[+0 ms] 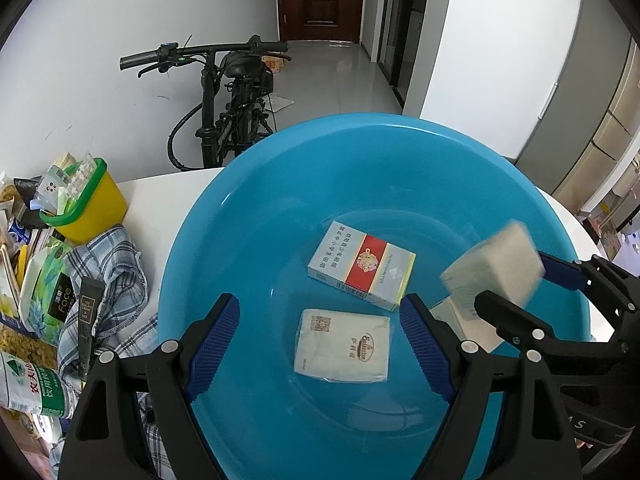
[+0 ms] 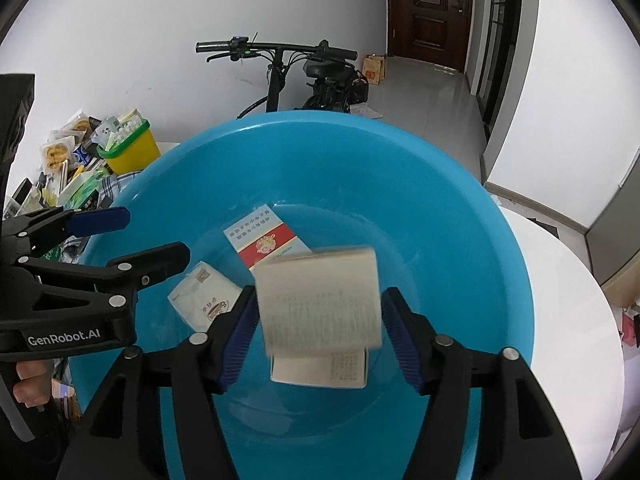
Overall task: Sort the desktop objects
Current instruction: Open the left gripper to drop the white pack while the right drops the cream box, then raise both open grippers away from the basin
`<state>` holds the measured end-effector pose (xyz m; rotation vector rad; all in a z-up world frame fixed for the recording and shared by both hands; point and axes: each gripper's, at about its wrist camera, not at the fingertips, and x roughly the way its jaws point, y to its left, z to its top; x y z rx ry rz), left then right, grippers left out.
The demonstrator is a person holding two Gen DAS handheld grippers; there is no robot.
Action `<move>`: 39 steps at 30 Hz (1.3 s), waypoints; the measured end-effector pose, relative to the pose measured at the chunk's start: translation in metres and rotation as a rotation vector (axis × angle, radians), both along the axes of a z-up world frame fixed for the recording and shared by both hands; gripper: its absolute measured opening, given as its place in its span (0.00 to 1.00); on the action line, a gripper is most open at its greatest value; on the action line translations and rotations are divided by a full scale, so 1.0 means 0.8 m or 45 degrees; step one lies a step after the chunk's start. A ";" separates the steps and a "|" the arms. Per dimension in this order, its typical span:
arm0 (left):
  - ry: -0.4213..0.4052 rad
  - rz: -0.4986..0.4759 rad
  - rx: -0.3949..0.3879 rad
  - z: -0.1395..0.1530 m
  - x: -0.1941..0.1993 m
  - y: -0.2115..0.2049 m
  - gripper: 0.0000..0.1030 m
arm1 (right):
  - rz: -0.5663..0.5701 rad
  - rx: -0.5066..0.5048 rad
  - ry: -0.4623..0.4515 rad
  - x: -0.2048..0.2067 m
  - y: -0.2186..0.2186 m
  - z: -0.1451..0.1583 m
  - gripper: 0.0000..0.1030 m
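Firstly, from the left wrist: left gripper [image 1: 320, 308] poised over a large round blue plastic basin [image 1: 240, 220], jaws wide apart, nothing between them. Standing on a white desk [image 1: 160, 200], that basin, and holding 2 flat items: a pale blue cigarette pack with a red band [image 1: 362, 266] towards the middle and, just nearer the camera, a white plastic-wrapped tissue pack [image 1: 344, 346]. At the right rim, right gripper [image 1: 520, 284] reaching in, with a blurred beige rectangular carton [image 1: 496, 268] between its jaws. Below that carton, part of a white printed box [image 1: 452, 312]. Off to the left on the desk, a yellow bin with a green rim [image 1: 96, 208], stuffed with packets, beside a blue checked cloth [image 1: 116, 272] and a heap of snack bags. Behind the desk, a black bicycle [image 1: 224, 112].

Next, from the right wrist: right gripper [image 2: 316, 300] over the blue basin [image 2: 440, 220], jaws parted and not pressing on the beige carton [image 2: 320, 280], which hangs smeared and tilted between them, a clear gap on its right side. Under it, on the basin floor, the white printed box [image 2: 320, 368]. Further in, the cigarette pack [image 2: 264, 240] and the tissue pack [image 2: 200, 296], close together. At the left edge, left gripper [image 2: 154, 236], spread and empty, with a person's fingers [image 2: 28, 384] on its handle.
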<state>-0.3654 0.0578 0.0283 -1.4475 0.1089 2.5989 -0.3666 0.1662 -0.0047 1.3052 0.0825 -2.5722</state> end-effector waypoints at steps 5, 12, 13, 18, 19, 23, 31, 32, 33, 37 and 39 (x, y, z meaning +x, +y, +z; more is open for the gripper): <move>0.002 0.001 0.005 0.000 0.001 0.001 0.82 | -0.006 -0.004 0.016 0.003 0.003 0.006 0.62; 0.006 -0.006 0.003 0.002 0.003 0.005 0.82 | -0.019 -0.007 0.038 0.006 0.006 0.012 0.63; 0.006 -0.007 0.003 0.002 0.003 0.005 0.82 | -0.022 -0.008 0.039 0.005 0.006 0.013 0.63; 0.012 -0.009 0.003 0.003 0.004 0.006 0.82 | -0.033 -0.009 0.040 0.004 0.008 0.013 0.63; 0.015 -0.008 0.007 0.004 0.004 0.007 0.82 | -0.037 -0.009 0.041 0.004 0.008 0.013 0.63; 0.033 -0.002 0.033 0.007 0.005 0.003 0.82 | -0.067 0.004 0.066 0.004 0.011 0.015 0.69; 0.171 -0.013 0.096 0.032 0.016 -0.003 0.82 | -0.169 -0.015 0.215 0.016 0.027 0.042 0.72; 0.201 -0.015 0.100 0.037 0.019 -0.003 0.82 | -0.182 -0.020 0.241 0.019 0.030 0.047 0.72; 0.228 -0.015 0.104 0.041 0.022 -0.004 0.82 | -0.194 -0.026 0.269 0.022 0.032 0.053 0.74; 0.382 0.005 0.125 0.063 0.035 -0.009 0.83 | -0.225 -0.061 0.398 0.038 0.041 0.077 0.79; 0.480 0.010 0.151 0.077 0.045 -0.014 0.87 | -0.234 -0.074 0.473 0.048 0.046 0.089 0.80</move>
